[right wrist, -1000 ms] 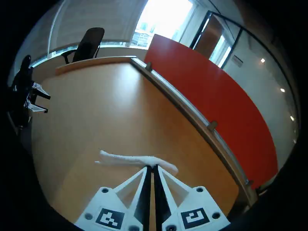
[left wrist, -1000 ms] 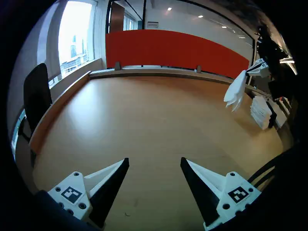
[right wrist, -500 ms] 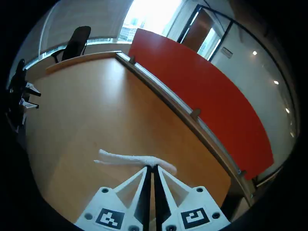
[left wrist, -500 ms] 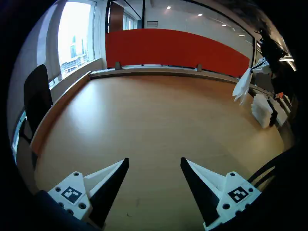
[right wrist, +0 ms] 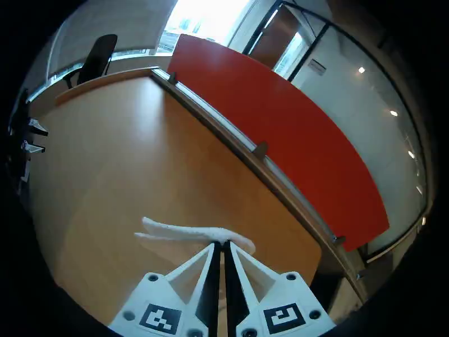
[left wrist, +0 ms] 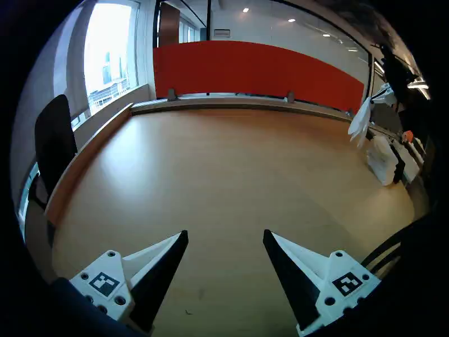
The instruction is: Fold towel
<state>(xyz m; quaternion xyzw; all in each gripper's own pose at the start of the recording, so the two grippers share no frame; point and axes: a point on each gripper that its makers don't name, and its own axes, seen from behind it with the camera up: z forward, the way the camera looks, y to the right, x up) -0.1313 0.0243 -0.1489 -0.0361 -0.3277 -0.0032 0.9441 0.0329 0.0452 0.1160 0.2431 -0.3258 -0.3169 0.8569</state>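
Observation:
In the right gripper view my right gripper (right wrist: 223, 247) is shut on a folded white towel (right wrist: 191, 232), which sticks out to the left just past the fingertips, above the wooden table (right wrist: 112, 168). In the left gripper view the same towel (left wrist: 360, 121) hangs from the right gripper (left wrist: 384, 95) at the far right, above a stack of folded white towels (left wrist: 381, 159). My left gripper (left wrist: 225, 238) stands open low over the table with nothing between its fingers.
A red partition (left wrist: 252, 70) runs along the table's far edge. A black office chair (left wrist: 53, 140) stands at the left by the window. Small dark and orange items (left wrist: 408, 136) lie beside the stack at the table's right end.
The right gripper has carried the towel further right, toward the stack of towels at the table's end. The left gripper has stayed still and open.

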